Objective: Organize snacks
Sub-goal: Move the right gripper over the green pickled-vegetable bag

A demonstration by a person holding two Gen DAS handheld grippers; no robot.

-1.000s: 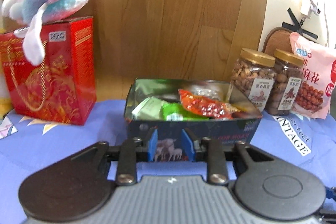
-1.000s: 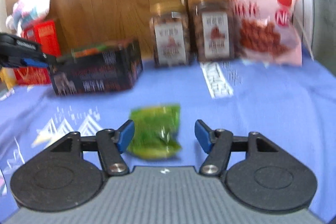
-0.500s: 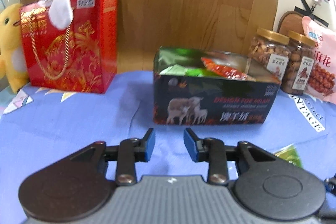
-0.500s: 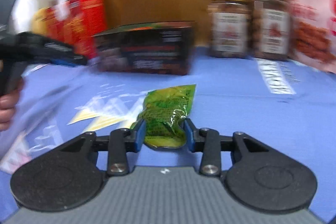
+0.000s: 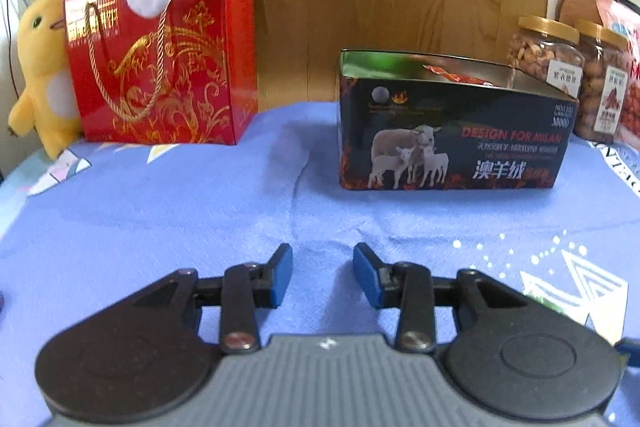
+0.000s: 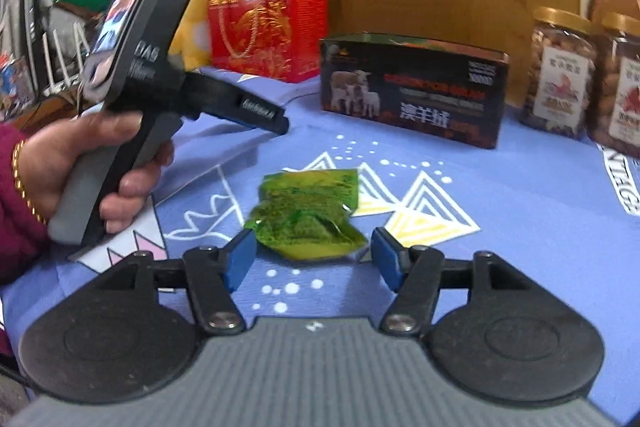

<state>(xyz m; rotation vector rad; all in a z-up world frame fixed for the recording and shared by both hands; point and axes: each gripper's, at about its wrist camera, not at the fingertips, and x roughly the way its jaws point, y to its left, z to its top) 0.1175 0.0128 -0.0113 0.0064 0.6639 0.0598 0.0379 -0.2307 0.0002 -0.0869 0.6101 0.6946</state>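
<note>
Green packet (image 6: 306, 217): lies flat on the blue cloth (image 6: 520, 227), just ahead of the right gripper (image 6: 314, 259), well short of the tin (image 6: 414, 89) at 1 o'clock. Right jaws opening, spread wide, pads clear of the packet; nothing gripped. Left gripper (image 5: 322, 275), seen at 10 o'clock in the right view w/ the hand (image 6: 84, 163) on its grip: jaws opening, part-spread, empty, over bare cloth.

Handling (judged): light, soft, crinkly foil; likely slippery, contents crushable. Best pinched across the near sealed edge, gently.

Hard to read: packet print blurred; tin's contents mostly hidden behind its wall, only a red wrapper (image 5: 456, 77) peeks out. Jars (image 5: 546, 55) and pink bag cut off at 3 o'clock.
</note>
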